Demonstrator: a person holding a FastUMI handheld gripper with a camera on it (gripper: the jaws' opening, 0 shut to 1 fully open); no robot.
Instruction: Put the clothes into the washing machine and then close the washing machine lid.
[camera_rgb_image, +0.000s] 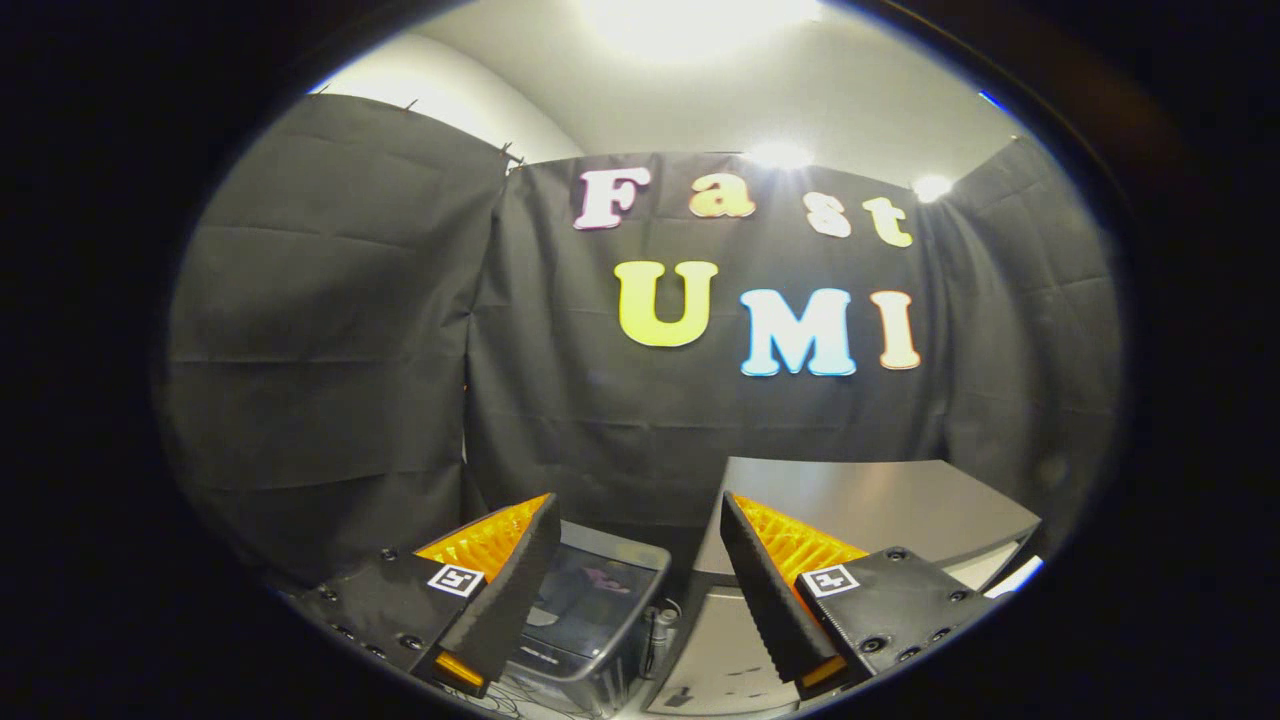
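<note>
Gripper (635, 505) fingers stand wide apart with nothing between them, raised and aimed level at the booth's far wall of black cloth (640, 430) rather than down at any object. Judging by that aim, the tool is being carried above the work area, not reaching for anything.

Low between the fingers and a little toward the left one sits the washing machine (590, 610), a small boxy appliance seen from above. Its top is a smooth, dark, glossy panel with rounded corners that gives back a faint reflection. That panel looks like the lid lying flat and closed, though the left finger hides part of it, so the seam cannot be checked. Whether any clothes are inside cannot be told through the dark panel. A closed lid would fit a machine waiting to be opened and loaded, and equally one already loaded and shut.

A short cylindrical fitting (657, 628) stands just right of the machine. Farther right, a pale grey table (880, 500) with a flat matte top and curved edge runs toward the far wall.
</note>
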